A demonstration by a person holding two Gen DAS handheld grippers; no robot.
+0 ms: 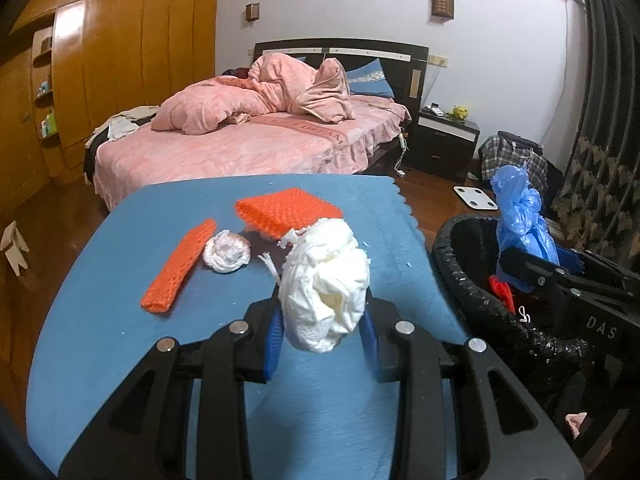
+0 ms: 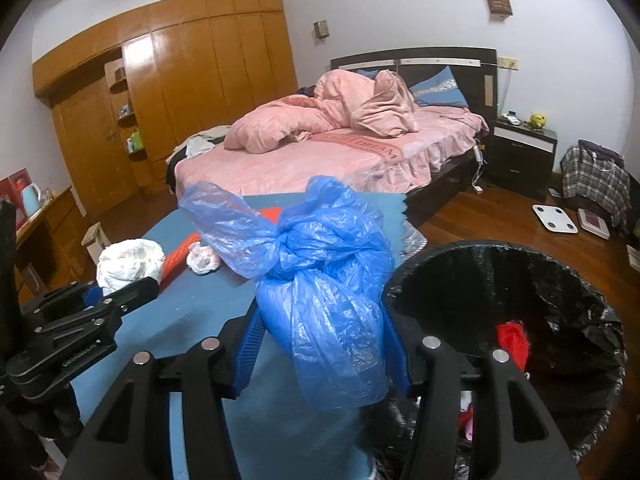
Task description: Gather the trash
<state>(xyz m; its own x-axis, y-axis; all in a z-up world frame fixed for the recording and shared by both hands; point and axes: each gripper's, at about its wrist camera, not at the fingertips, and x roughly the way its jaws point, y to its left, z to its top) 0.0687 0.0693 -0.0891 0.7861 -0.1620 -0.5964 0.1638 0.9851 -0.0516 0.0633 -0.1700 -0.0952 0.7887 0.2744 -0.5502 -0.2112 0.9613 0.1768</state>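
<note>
Room: a bedroom with a bed (image 1: 256,136) under pink bedding, a wooden wardrobe (image 1: 120,60) along the left wall, a dark nightstand (image 1: 444,140) beside the bed and a white scale (image 1: 476,197) on the wooden floor.
Table: a blue mat (image 1: 100,320) covers the table in front of the bed; its far edge is scalloped.
Left gripper (image 1: 322,336): its blue pads are clamped on a crumpled white wad (image 1: 324,288), lifted clear of the mat; the right wrist view shows the same wad (image 2: 130,262) sticking up out of the jaws at the left.
Right gripper (image 2: 326,356): clamped on a knotted blue bag (image 2: 316,280), which stands up between the fingers with loose plastic hanging down below; in the left wrist view the bag (image 1: 520,216) sits at the near side of the bin.
Bin: a round bin (image 2: 600,320) lined with a black bag stands just right of the table, with something red (image 2: 512,340) inside it.
Left on the mat: a long orange net sleeve (image 1: 178,266), a flat orange net pad (image 1: 288,210) farther back, and a small white wad (image 1: 226,250) between them, close to the sleeve's far end.
</note>
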